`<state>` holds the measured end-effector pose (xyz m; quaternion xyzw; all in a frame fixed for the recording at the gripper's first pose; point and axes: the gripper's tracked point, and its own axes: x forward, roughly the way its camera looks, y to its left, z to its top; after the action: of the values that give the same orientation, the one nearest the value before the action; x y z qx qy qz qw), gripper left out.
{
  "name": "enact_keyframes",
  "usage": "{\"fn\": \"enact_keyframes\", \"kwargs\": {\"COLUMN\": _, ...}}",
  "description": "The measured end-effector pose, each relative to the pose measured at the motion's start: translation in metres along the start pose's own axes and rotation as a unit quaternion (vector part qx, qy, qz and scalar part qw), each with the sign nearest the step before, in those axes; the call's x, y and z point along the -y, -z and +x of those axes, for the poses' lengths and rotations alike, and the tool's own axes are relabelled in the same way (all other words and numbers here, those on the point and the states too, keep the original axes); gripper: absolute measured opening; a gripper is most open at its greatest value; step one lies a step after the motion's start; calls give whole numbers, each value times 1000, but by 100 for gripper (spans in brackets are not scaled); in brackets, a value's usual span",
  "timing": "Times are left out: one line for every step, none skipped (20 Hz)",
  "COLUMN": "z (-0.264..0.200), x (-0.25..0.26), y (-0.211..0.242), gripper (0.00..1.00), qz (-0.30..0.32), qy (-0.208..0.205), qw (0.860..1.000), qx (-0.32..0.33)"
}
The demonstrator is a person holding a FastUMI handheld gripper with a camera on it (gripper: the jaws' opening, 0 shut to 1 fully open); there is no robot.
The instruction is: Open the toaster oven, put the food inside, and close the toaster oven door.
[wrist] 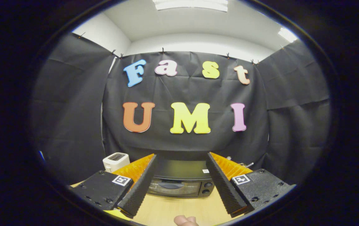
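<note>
Claw wide apart, toaster oven shut on the table ahead.

The claw [181, 175] holds nothing, and its two fingers stand far apart. The toaster oven [179, 182] sits beyond them at the bottom middle of the frame, on the light wooden table [170, 208]. It is dark, with a door that looks shut, a long handle across the front and two round knobs on its right. I cannot see any food, so I cannot tell if it is inside already. The handle is thin, so the claw could slip off it. Pulling too hard could drag the whole oven along. A small white box [115, 161] stands at the lower left, behind the left finger.
</note>
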<state>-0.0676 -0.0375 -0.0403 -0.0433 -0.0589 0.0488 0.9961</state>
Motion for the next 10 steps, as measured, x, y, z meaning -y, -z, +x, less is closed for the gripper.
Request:
{"fn": "enact_keyframes", "kwargs": {"z": -8, "x": 4, "y": 3, "gripper": 100, "qz": -5, "qy": -4, "qw": 1000, "qx": -5}}
{"fn": "enact_keyframes", "kwargs": {"z": -17, "x": 7, "y": 9, "gripper": 100, "qz": -1, "qy": -2, "qw": 1000, "qx": -17}}
{"fn": "enact_keyframes", "kwargs": {"z": -28, "x": 12, "y": 14, "gripper": 100, "qz": 8, "qy": -4, "qw": 1000, "qx": -18}}
{"fn": "enact_keyframes", "kwargs": {"z": -37, "x": 15, "y": 18, "gripper": 100, "qz": 22, "qy": -6, "qw": 1000, "qx": -13}}
{"fn": "enact_keyframes", "kwargs": {"z": -46, "x": 16, "y": 22, "gripper": 100, "qz": 37, "qy": -8, "qw": 999, "qx": -4}}
{"fn": "enact_keyframes", "kwargs": {"z": -51, "x": 15, "y": 29, "gripper": 100, "qz": 38, "qy": -18, "qw": 999, "qx": -6}}
{"fn": "enact_keyframes", "kwargs": {"z": -58, "x": 16, "y": 42, "gripper": 100, "qz": 31, "qy": -27, "qw": 999, "qx": -19}}
{"fn": "enact_keyframes", "kwargs": {"z": -62, "x": 21, "y": 50, "gripper": 100, "qz": 27, "qy": -25, "qw": 999, "qx": -28}}
{"fn": "enact_keyframes", "kwargs": {"z": -63, "x": 24, "y": 55, "gripper": 100, "qz": 22, "qy": -25, "qw": 999, "qx": -33}}
{"fn": "enact_keyframes", "kwargs": {"z": -65, "x": 26, "y": 55, "gripper": 100, "qz": 17, "qy": -29, "qw": 999, "qx": -31}}
